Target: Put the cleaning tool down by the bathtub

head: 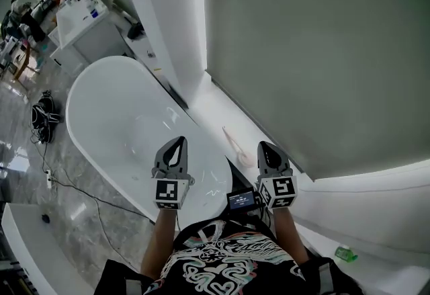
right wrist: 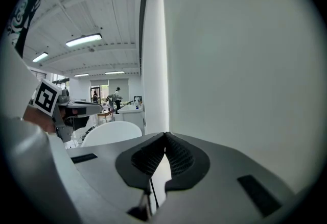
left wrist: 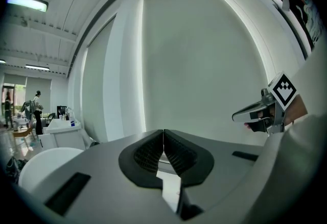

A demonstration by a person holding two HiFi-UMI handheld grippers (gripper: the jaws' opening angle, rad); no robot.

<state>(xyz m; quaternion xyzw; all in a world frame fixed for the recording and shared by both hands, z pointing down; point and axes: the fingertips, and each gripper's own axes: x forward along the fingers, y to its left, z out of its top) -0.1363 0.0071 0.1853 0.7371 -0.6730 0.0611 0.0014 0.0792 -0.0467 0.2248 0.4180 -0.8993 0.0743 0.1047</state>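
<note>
Head view: left gripper [head: 176, 147] and right gripper [head: 267, 152] held up side by side over the near end of the white bathtub [head: 101, 109]; both pinched together, nothing in either. The cleaning tool [head: 235, 146] is a thin pale-pink stick with a rounded head; it lies flat on the white ledge [head: 201, 95] between tub rim and wall [head: 316, 45], touching neither gripper. Its long axis runs along the ledge, roughly parallel to the wall, with the head at the near end. It sits ahead of the right gripper and slightly to that gripper's left, so the right is clearly the nearer one; the left hangs over the tub, farther off. A small green object [head: 345, 254] is on the ledge well behind; cables [head: 44, 114] lie on the floor.

Left gripper view: jaws meet at the tips with no gap and nothing between; they aim at the wall; tub edge low left [left wrist: 43, 162]; right gripper [left wrist: 260, 110] at the side; tool not in view.

Right gripper view: jaws touching, empty; tub [right wrist: 112, 131] and left gripper [right wrist: 71, 108] to the left; tool not in view.

Judgement: tool already rests by the tub, so the put-down looks done; any further reach falls to the right, low and forward.
</note>
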